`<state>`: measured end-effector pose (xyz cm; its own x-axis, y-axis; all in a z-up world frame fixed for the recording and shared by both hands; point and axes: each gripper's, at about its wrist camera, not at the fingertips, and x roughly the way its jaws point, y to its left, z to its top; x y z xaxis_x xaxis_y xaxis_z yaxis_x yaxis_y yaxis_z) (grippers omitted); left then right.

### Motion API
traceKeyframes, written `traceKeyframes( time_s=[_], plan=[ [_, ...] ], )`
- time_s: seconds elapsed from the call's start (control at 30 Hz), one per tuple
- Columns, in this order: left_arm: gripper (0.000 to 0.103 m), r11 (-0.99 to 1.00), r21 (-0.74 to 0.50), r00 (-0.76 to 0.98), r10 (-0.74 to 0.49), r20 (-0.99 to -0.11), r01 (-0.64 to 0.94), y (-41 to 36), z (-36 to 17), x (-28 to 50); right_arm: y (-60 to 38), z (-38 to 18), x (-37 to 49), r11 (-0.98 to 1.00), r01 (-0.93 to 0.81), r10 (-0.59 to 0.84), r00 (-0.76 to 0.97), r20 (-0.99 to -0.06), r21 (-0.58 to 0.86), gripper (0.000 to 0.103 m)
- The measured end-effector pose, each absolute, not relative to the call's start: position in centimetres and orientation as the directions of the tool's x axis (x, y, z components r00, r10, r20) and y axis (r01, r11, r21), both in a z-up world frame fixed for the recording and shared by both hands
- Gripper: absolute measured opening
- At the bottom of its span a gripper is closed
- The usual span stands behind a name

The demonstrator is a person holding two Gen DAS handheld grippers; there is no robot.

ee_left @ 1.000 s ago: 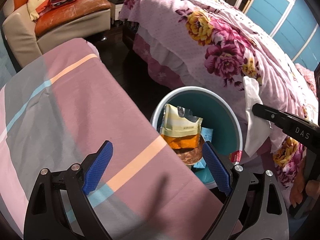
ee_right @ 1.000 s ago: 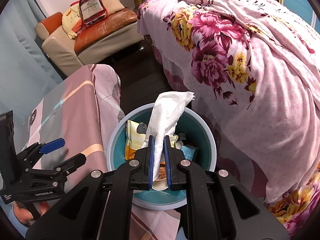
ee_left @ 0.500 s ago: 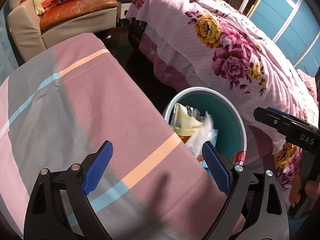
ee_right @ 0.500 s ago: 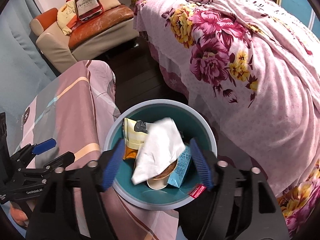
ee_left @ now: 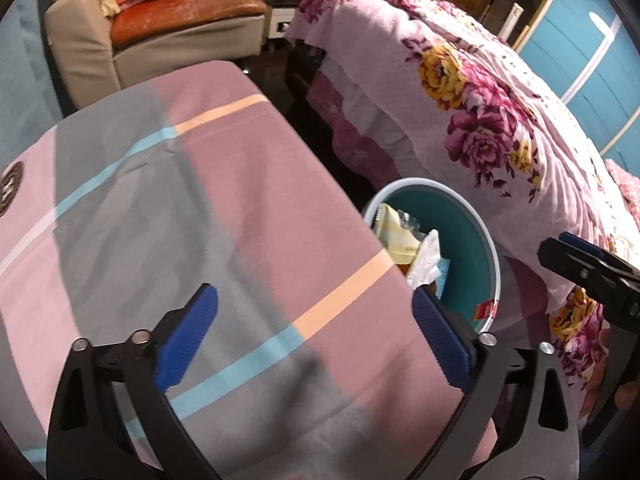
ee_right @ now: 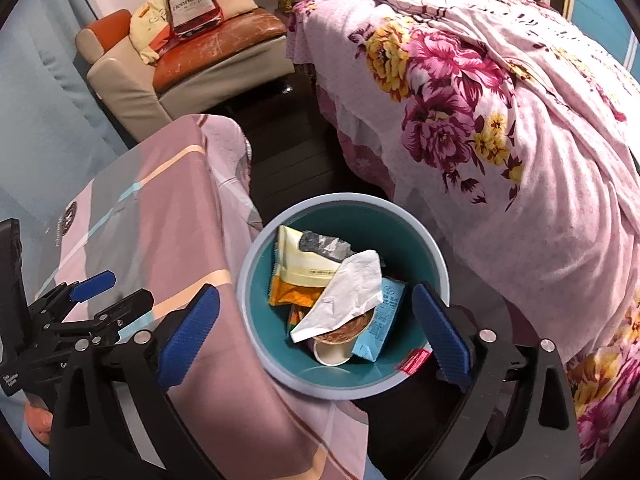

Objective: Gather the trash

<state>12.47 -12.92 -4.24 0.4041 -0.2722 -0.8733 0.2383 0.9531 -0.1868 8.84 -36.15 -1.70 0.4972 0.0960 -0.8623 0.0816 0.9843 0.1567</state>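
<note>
A teal bin [ee_right: 344, 200] with a pale rim stands on the floor between the cloth-covered table and the bed. A white tissue [ee_right: 348, 292] lies loose in it, on top of a yellow snack bag [ee_right: 304, 264], a blue packet [ee_right: 380, 320] and a paper cup [ee_right: 332, 352]. My right gripper [ee_right: 316, 294] hangs above the bin, its jaws opening wide with nothing touching the pads. My left gripper [ee_left: 312, 296] is over the table, its jaws also opening and nothing between them. The bin [ee_left: 492, 248] and the tissue [ee_left: 426, 260] show to the left gripper's right.
The table [ee_left: 200, 200] wears a pink, grey and striped cloth that hangs down beside the bin. A bed with a floral pink cover [ee_right: 500, 120] is close on the bin's right. A sofa [ee_right: 208, 60] with cushions stands behind, across dark floor.
My right gripper opened and let go of the white tissue, which dropped into the bin. My left gripper drifted left over the table, away from the bin, and opened a little wider.
</note>
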Motion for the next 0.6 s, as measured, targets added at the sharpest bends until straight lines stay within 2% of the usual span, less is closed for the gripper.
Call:
traceKeyframes(
  time_s=[0.6],
  plan=[
    [0.099, 0.973, -0.139, 0.496, -0.215, -0.842, 0.185, -9.0, -0.5, 7.3, -32.1, 2.6, 3.4, 0.997, 0.02, 0.052, 0.553, -0.831, 0.075, 0.096]
  ],
)
